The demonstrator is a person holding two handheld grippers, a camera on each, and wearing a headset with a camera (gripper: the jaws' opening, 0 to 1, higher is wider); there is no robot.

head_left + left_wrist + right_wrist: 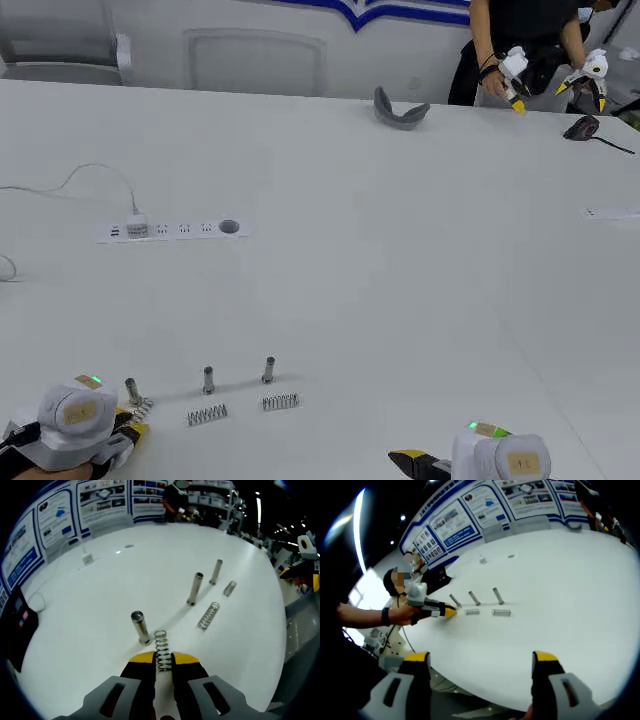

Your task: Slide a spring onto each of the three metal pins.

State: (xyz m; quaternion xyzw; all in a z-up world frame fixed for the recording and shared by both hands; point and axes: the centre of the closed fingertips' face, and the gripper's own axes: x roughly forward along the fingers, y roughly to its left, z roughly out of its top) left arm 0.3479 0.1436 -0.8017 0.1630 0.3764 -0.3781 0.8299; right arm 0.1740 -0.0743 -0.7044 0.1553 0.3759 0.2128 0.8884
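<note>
Three metal pins stand upright on the white table: the left pin point(133, 390) point(140, 627), the middle pin point(208, 379) point(194, 588) and the right pin point(268, 369) point(216, 571). My left gripper point(128, 425) point(162, 657) is shut on one end of a spring point(142, 408) point(160, 642), which lies low just beside the left pin's base. Two more springs point(207, 414) point(280, 402) lie flat in front of the other pins. My right gripper point(412, 462) point(480, 660) is open with nothing between its jaws, off to the right near the table's front edge.
A white power strip point(170, 229) with a plugged cable lies at mid left. A grey curved piece point(400, 110) and a black device point(582, 127) sit far back. A person point(520, 40) with grippers stands beyond the far edge.
</note>
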